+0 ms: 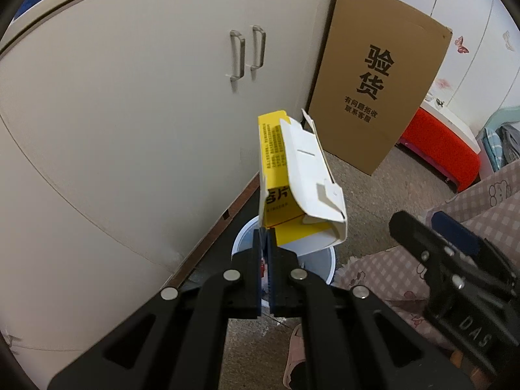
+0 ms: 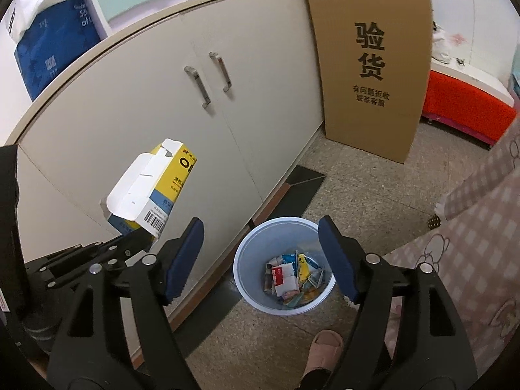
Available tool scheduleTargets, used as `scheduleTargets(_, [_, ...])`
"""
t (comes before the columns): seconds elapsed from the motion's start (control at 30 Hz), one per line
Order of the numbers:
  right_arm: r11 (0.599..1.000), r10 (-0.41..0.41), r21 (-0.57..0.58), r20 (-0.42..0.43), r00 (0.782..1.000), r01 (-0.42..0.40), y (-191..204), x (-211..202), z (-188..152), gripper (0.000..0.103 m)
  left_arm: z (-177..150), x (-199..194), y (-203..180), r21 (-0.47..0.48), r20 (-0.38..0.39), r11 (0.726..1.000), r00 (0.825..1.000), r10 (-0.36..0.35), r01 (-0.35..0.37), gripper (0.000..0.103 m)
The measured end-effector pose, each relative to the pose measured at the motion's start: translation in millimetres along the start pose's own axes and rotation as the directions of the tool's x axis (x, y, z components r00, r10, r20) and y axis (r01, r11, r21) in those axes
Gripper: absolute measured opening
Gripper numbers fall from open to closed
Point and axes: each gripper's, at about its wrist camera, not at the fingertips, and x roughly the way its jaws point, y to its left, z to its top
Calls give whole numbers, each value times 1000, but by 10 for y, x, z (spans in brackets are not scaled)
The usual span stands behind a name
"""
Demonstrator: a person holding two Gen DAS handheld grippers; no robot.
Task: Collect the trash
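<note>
My left gripper (image 1: 267,237) is shut on the lower edge of an opened yellow and white carton (image 1: 294,175) and holds it up in the air above the white trash bin (image 1: 320,260). The carton (image 2: 152,185) and the left gripper (image 2: 139,237) also show at the left of the right wrist view. My right gripper (image 2: 260,253) is open and empty, above the bin (image 2: 247,279), which holds several crumpled wrappers and small boxes (image 2: 292,276). The right gripper (image 1: 432,240) shows at the right in the left wrist view.
A beige cabinet (image 2: 162,104) with two metal handles (image 2: 208,78) stands behind the bin. A tall cardboard box (image 2: 373,61) leans at its right end. A red stool (image 2: 468,104) is far right. A slippered foot (image 2: 325,347) and pink checked clothing (image 2: 471,260) are close by.
</note>
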Motion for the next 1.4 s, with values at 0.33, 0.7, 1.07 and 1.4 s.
scheduleTargets(0.33, [993, -92, 80, 64, 994, 86, -262, -109, 9, 76, 5, 168, -185, 32, -31, 999, 999, 16, -15, 3])
scheduleTargets(0.7, [983, -172, 84, 152, 973, 161, -334, -258, 56, 80, 36, 368, -350, 63, -62, 998, 998, 23, -19, 3])
scheduleTargets(1.07, [977, -187, 133, 140, 972, 169, -460, -247, 73, 80, 208, 506, -497, 60, -56, 998, 998, 20, -17, 5])
scheduleTargets(1.4, [977, -184, 131, 114, 976, 169, -457, -218, 67, 80, 223, 482, -464, 5, -40, 1000, 999, 17, -17, 61])
